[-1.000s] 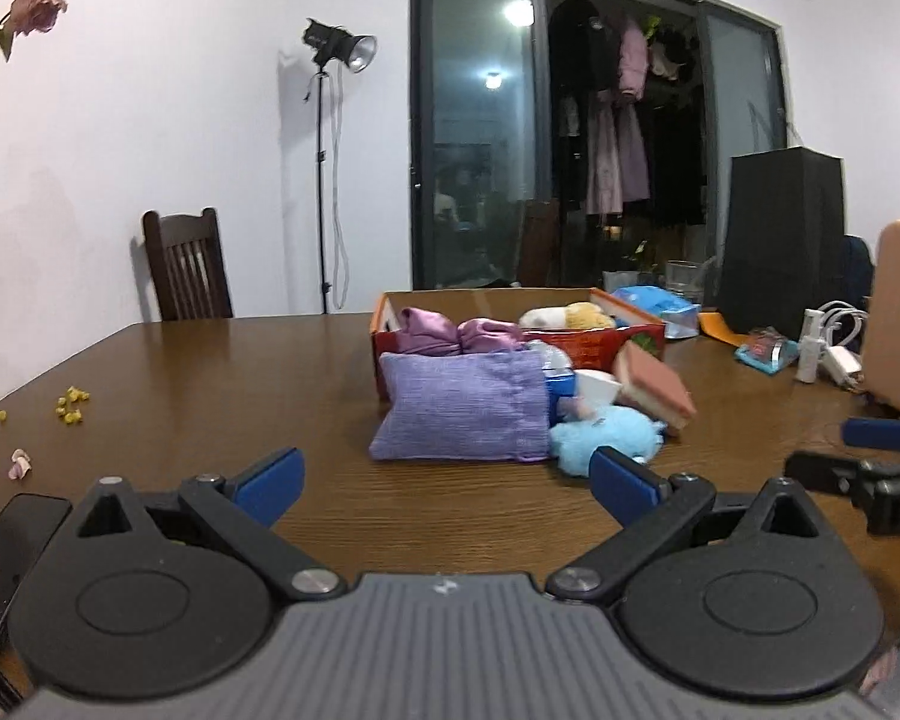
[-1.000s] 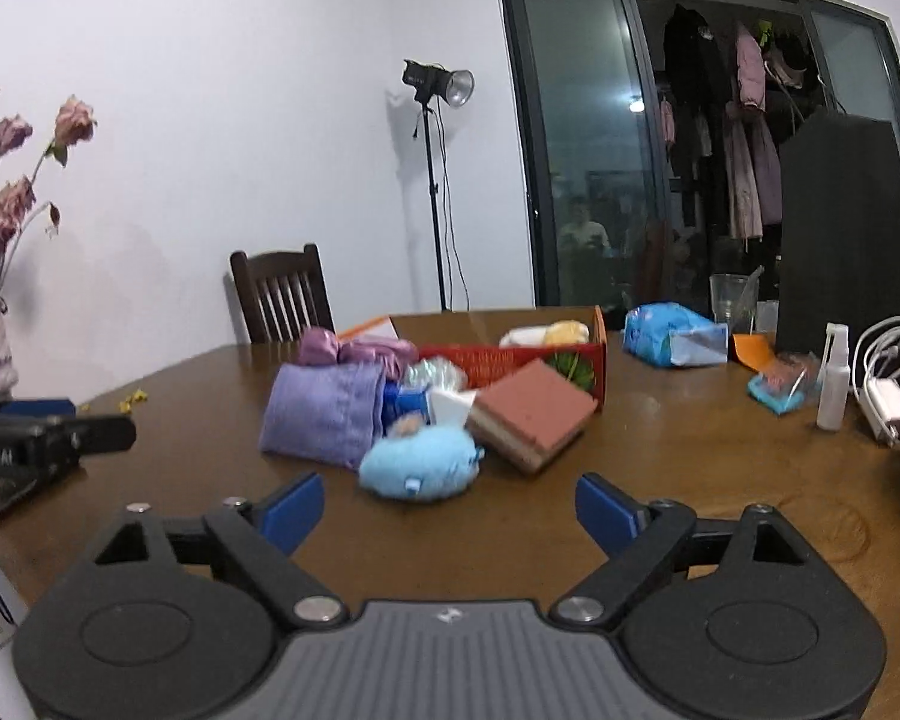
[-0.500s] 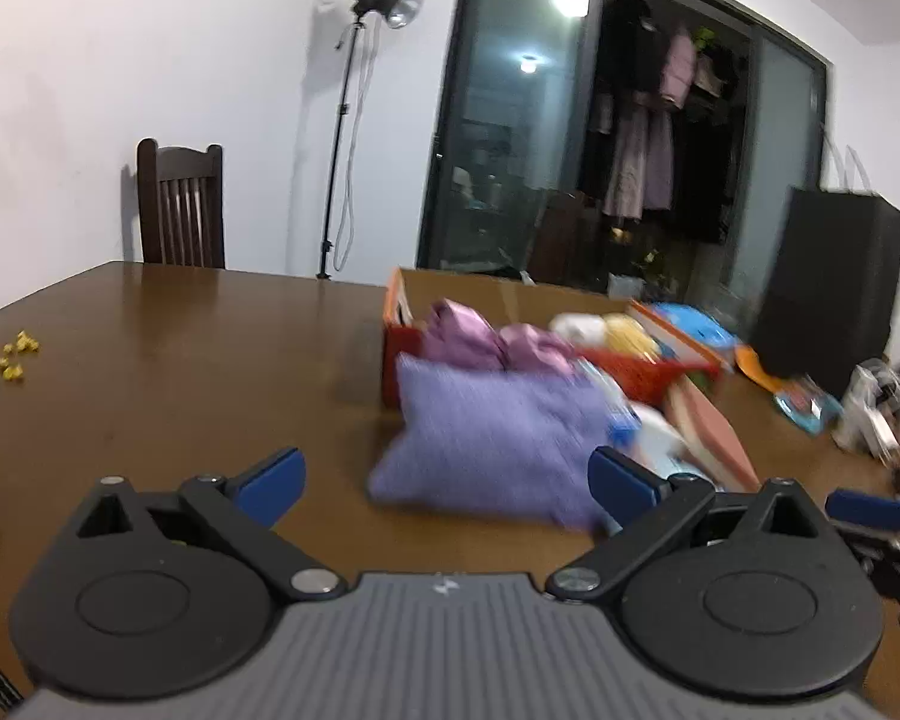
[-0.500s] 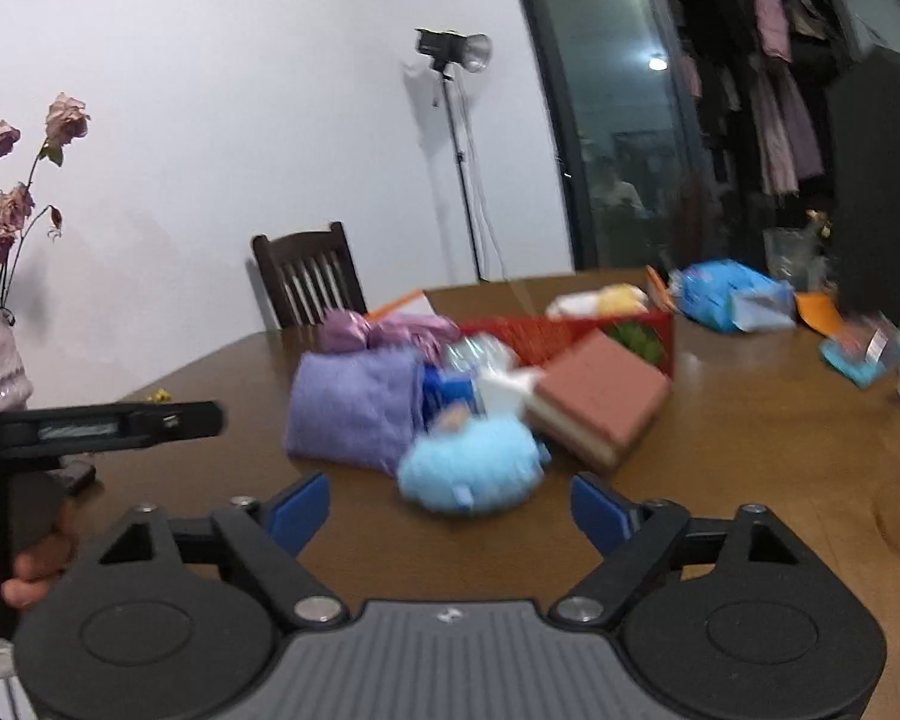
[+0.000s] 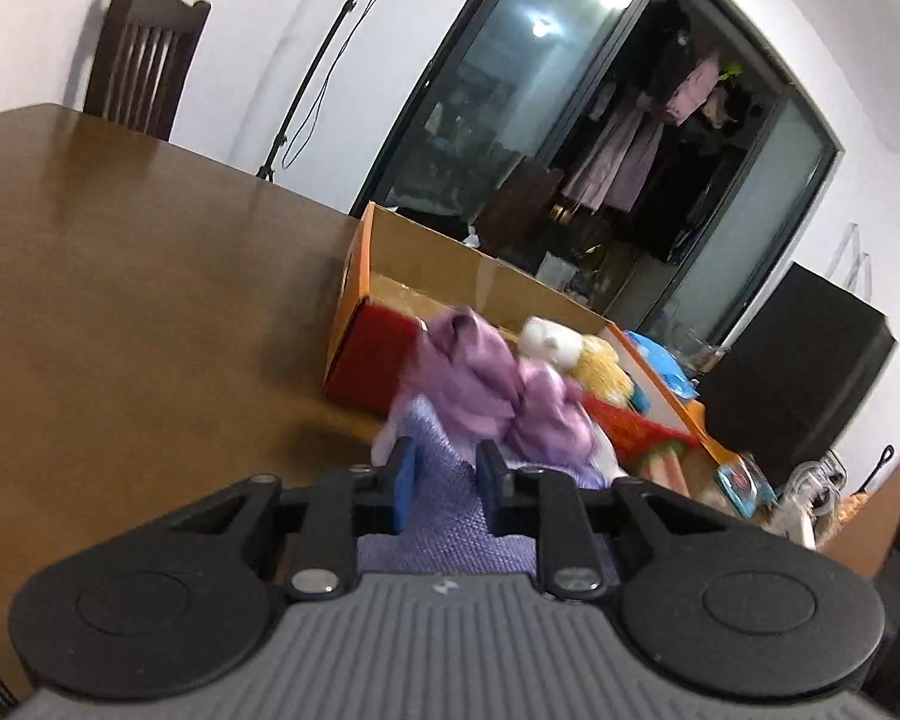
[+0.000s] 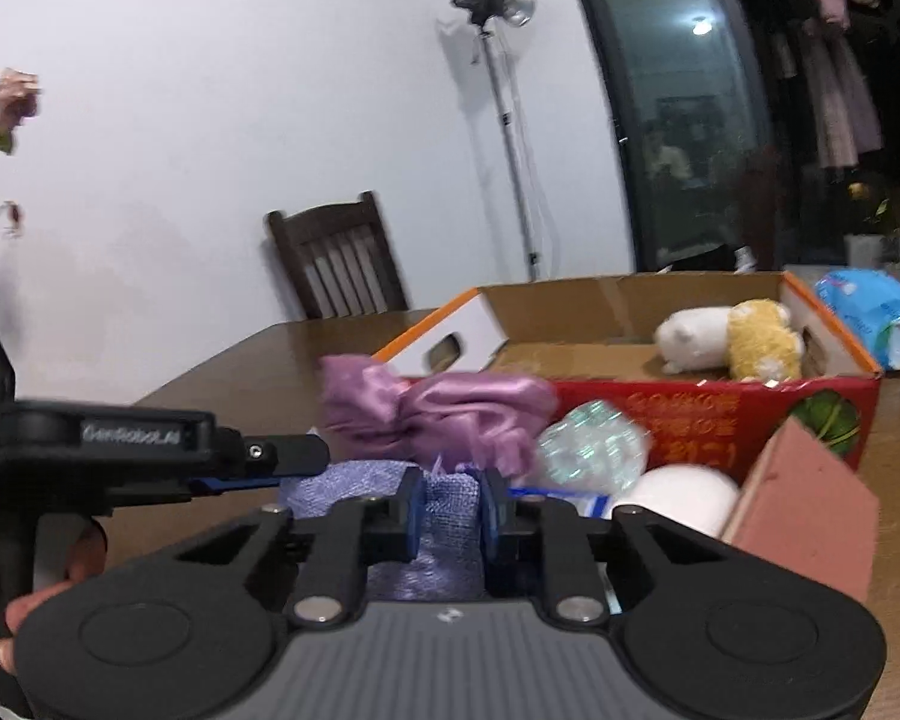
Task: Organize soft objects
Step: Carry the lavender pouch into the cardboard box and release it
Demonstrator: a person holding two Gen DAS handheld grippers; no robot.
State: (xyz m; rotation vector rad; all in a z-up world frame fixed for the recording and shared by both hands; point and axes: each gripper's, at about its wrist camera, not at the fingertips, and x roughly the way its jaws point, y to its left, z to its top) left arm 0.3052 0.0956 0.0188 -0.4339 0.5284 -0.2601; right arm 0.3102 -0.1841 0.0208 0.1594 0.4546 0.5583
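Note:
A lavender woven pouch (image 5: 444, 516) lies on the brown table (image 5: 150, 300) in front of a red and orange cardboard box (image 5: 366, 354). My left gripper (image 5: 444, 468) is closing, and its pads pinch the pouch's left end. My right gripper (image 6: 450, 501) is closing too, its pads pressing a fold of the same pouch (image 6: 450, 516). A crumpled purple satin cloth (image 6: 438, 414) rests on top of the pouch. A white plush (image 6: 690, 336) and a yellow plush (image 6: 762, 342) lie inside the box (image 6: 690, 420).
A pink block (image 6: 804, 498), a white round item (image 6: 678, 498) and shiny crumpled plastic (image 6: 594, 444) crowd the box's front. A hand (image 6: 84, 546) holds the left tool at the left. A blue packet (image 6: 870, 312), a chair (image 6: 342, 264) and a light stand (image 6: 498, 120) stand beyond.
Both grippers moved forward up to the pouch and went from wide open to closed on it. The left view has tilted as that gripper rolled.

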